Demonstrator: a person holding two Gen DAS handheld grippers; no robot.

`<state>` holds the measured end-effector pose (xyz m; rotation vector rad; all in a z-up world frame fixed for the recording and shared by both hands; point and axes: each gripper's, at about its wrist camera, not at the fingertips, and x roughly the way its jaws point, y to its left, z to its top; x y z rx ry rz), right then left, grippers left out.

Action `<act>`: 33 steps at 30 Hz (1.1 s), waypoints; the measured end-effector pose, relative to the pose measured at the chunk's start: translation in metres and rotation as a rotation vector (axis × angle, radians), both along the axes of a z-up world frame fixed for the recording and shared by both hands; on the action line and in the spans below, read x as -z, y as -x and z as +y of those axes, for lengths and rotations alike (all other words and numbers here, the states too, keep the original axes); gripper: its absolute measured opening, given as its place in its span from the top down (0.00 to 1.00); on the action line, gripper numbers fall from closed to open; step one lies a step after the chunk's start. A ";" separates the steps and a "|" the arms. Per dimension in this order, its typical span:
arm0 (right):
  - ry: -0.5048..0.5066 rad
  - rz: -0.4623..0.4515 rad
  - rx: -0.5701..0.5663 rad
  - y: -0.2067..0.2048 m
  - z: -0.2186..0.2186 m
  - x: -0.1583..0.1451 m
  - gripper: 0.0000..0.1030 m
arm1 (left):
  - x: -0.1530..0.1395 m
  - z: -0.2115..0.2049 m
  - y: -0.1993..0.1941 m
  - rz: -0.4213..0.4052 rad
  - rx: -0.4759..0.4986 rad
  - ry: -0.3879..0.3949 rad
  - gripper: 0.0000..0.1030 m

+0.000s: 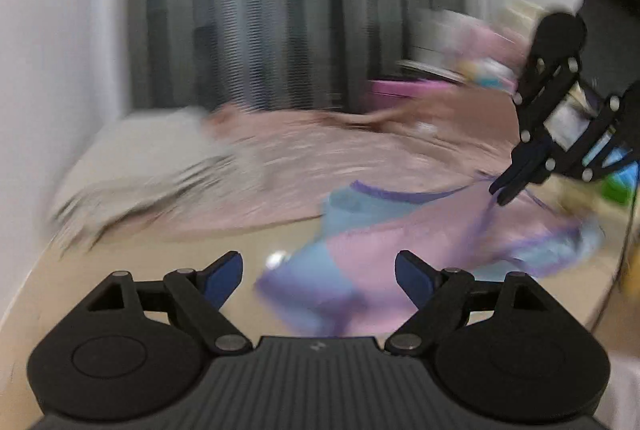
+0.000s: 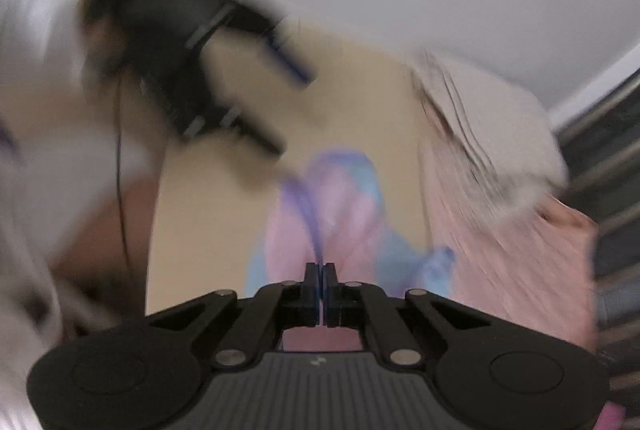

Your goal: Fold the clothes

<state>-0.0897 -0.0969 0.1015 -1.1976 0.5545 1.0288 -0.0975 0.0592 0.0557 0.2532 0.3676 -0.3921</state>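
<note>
Both views are pretty smeared, so take the fine detail with salt. Biggest thing is the beige table (image 1: 224,242), and draped across its far side from about 10 to 1 o'clock in the left wrist view is a big pink sheet (image 1: 340,158) with a grey cloth (image 1: 160,170) bunched at its 9 o'clock end.

The piece that matters is the small pastel shirt (image 1: 384,254), pink with blue and purple panels, lying rumpled on the table near centre, just in front of the left gripper (image 1: 318,276). That gripper's jaws are wide apart with nothing between them, hovering low over the shirt's near edge.

The right gripper (image 2: 321,272) is over at 3 o'clock in the left view, and its jaws are pinched together on the shirt's purple trim (image 2: 316,230), which runs straight up into them.

My read: this is the spreading or lifting part of a fold, one edge held and the other not. The next move probably calls for the free jaws to close on the opposite edge so the cloth can be pulled taut, without dragging the sheet behind it.
</note>
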 end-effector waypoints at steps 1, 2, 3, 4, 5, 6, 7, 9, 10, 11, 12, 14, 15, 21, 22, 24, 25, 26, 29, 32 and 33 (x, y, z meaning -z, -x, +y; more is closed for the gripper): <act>0.000 -0.024 0.017 0.005 -0.007 0.002 0.99 | 0.001 -0.016 -0.005 -0.006 0.046 -0.057 0.17; 0.000 -0.048 0.034 0.010 -0.013 0.005 0.99 | 0.004 -0.032 -0.009 -0.007 0.094 -0.112 0.17; 0.000 -0.073 0.051 0.015 -0.020 0.007 0.99 | 0.009 -0.045 -0.012 0.003 0.145 -0.165 0.17; 0.000 -0.097 0.068 0.020 -0.026 0.010 0.99 | 0.013 -0.054 -0.013 0.020 0.191 -0.206 0.18; 0.000 -0.121 0.085 0.025 -0.033 0.012 0.99 | 0.016 -0.059 -0.013 0.036 0.225 -0.228 0.18; 0.000 -0.145 0.102 0.030 -0.039 0.015 0.99 | 0.017 -0.063 -0.012 0.047 0.254 -0.236 0.18; -0.038 -0.165 0.125 0.030 -0.043 0.015 0.99 | 0.016 -0.064 -0.009 0.050 0.270 -0.215 0.18; -0.104 -0.177 0.156 0.027 -0.049 0.011 0.99 | 0.012 -0.066 0.000 0.055 0.292 -0.142 0.17; -0.137 -0.186 0.174 0.024 -0.052 0.007 0.99 | 0.011 -0.069 0.003 0.053 0.301 -0.118 0.17; -0.161 -0.197 0.183 0.022 -0.055 0.004 0.99 | 0.013 -0.075 0.005 0.039 0.295 -0.129 0.17; -0.179 -0.204 0.185 0.023 -0.061 -0.002 0.99 | 0.015 -0.084 0.006 0.017 0.276 -0.163 0.17; -0.213 -0.218 0.183 0.026 -0.065 -0.014 0.99 | 0.022 -0.100 0.003 -0.001 0.243 -0.219 0.21; -0.225 -0.228 0.182 0.030 -0.066 -0.019 0.99 | 0.024 -0.104 -0.001 0.008 0.235 -0.219 0.27; -0.270 -0.301 0.230 0.041 -0.086 -0.040 0.99 | 0.015 -0.089 -0.019 0.052 0.119 -0.095 0.95; -0.272 -0.316 0.248 0.037 -0.088 -0.041 0.99 | 0.009 -0.083 -0.018 0.053 0.102 -0.055 0.96; -0.274 -0.358 0.278 0.029 -0.086 -0.042 0.99 | -0.010 -0.067 -0.012 0.046 0.022 0.053 0.97; -0.277 -0.392 0.285 0.025 -0.081 -0.044 0.99 | -0.021 -0.057 -0.009 0.044 -0.025 0.119 0.98; -0.288 -0.441 0.277 0.017 -0.069 -0.045 0.99 | -0.033 -0.044 -0.005 0.046 -0.069 0.195 0.98; -0.340 -0.556 0.223 -0.005 -0.023 -0.048 0.99 | -0.063 0.003 0.010 0.082 -0.180 0.468 0.98; -0.436 -0.575 0.114 -0.028 0.045 -0.052 0.99 | -0.072 0.057 0.039 0.093 -0.287 0.685 0.98; -0.468 -0.581 0.077 -0.035 0.067 -0.053 0.99 | -0.069 0.072 0.048 0.092 -0.338 0.712 0.98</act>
